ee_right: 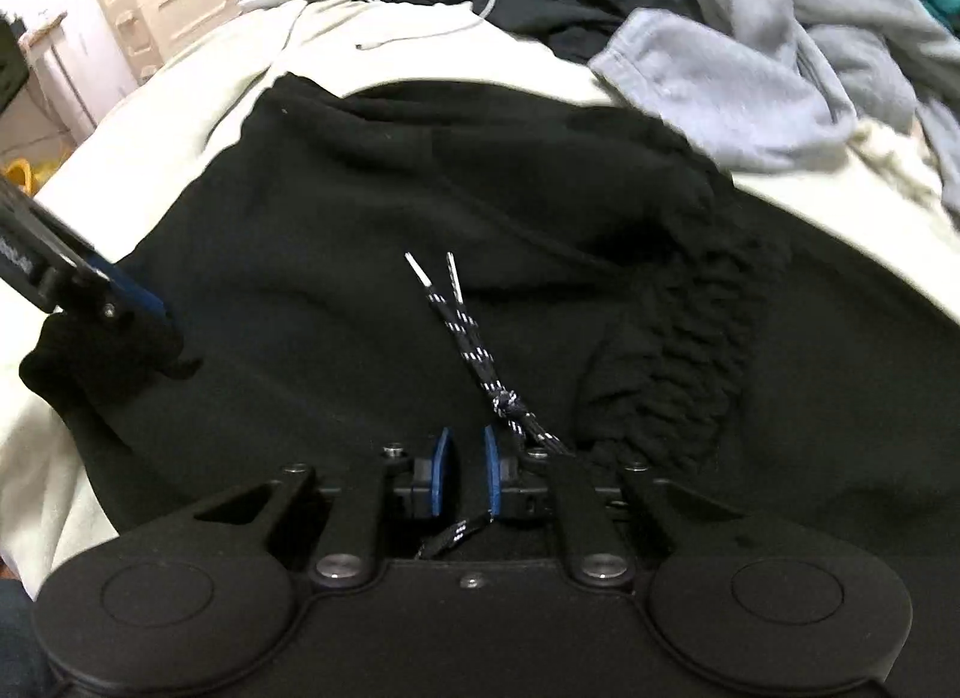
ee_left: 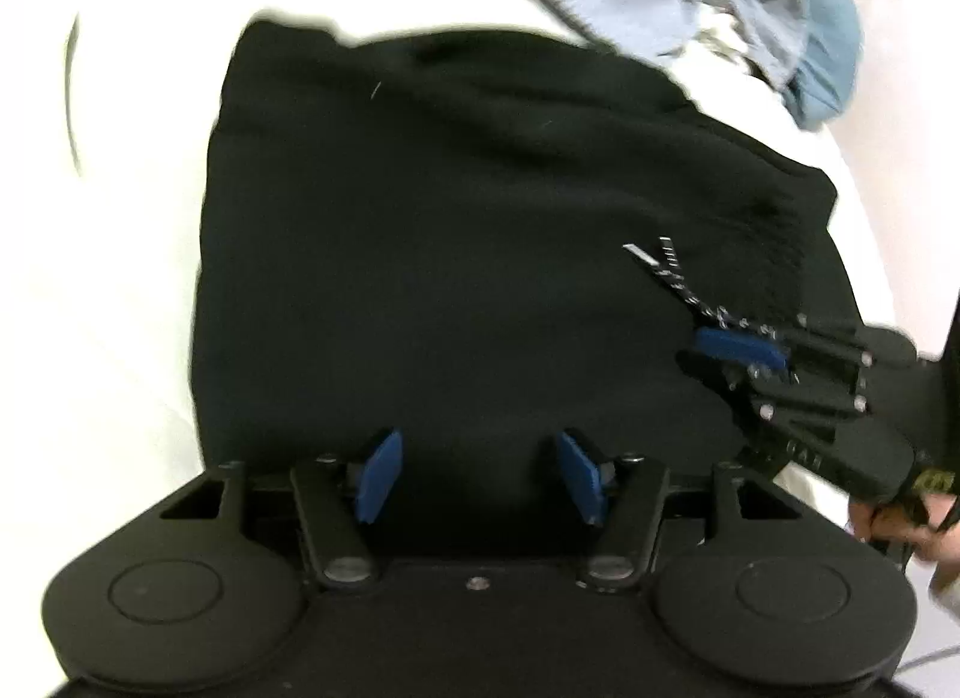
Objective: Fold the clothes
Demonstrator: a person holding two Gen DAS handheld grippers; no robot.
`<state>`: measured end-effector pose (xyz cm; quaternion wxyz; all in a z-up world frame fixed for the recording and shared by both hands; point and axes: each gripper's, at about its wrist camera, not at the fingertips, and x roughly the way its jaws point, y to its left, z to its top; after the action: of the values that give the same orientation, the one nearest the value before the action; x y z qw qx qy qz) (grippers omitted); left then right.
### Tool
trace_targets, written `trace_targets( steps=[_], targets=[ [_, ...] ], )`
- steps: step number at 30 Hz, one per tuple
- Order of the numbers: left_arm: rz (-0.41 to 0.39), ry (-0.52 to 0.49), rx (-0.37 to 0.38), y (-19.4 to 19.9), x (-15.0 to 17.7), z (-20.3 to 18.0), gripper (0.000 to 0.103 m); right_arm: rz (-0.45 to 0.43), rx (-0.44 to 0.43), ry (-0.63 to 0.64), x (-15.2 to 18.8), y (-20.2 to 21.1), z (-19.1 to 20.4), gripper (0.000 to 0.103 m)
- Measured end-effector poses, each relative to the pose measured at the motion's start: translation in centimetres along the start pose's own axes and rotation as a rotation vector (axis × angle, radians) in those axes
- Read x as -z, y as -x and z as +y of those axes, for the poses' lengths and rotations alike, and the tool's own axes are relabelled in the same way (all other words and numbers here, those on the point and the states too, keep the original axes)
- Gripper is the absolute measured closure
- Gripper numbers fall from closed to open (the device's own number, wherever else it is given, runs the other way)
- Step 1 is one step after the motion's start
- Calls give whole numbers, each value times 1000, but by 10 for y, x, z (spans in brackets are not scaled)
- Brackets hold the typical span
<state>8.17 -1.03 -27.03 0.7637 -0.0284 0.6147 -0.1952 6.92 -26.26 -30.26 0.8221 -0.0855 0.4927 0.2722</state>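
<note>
We hold the left gripper (ee_left: 480, 473) spread, the right gripper (ee_right: 465, 473) nearly together; the black garment (ee_left: 450, 230) lies straight ahead.

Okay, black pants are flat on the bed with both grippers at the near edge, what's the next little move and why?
Probably tuck the drawstring under the waistband first: it lies loose across the black pants beside the right gripper, while the left gripper is open.
</note>
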Motion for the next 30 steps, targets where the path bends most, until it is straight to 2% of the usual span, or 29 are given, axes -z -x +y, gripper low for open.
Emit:
trace_targets(
  steps=[4, 6, 10, 12, 14, 16, 20, 23, 27, 30],
  targets=[
    [-7, -90, -17, 29, -9, -2, 33, -104, -15, 1, -18, 31, -6, 63],
    [-9, -130, -31, 43, -15, -2, 30, -127, -29, 1, -28, 40, -12, 63],
    [-18, -181, -113, 71, -37, 14, 28, -129, -61, -18, -42, 38, -19, 63],
    [-38, -171, -161, 79, -48, 21, 26, -128, -56, -23, -49, 33, -23, 63],
    [-70, -145, -179, 83, -64, 25, 26, -135, -53, -24, -53, 29, -25, 63],
    [-86, -107, -149, 77, -83, 27, 26, -140, -49, -19, -56, 27, -23, 63],
    [-79, -52, -158, 45, -108, 19, 26, -136, -20, -1, -65, 17, -23, 57],
    [-65, 2, -92, 15, -108, 15, 26, -128, 2, 0, -71, 1, -28, 57],
    [-55, 47, -74, -22, -100, 11, 26, -109, 25, -15, -70, -16, -33, 57],
    [-23, 53, -93, -51, -96, 13, 29, -81, 58, -16, -63, -26, -34, 57]
  ],
)
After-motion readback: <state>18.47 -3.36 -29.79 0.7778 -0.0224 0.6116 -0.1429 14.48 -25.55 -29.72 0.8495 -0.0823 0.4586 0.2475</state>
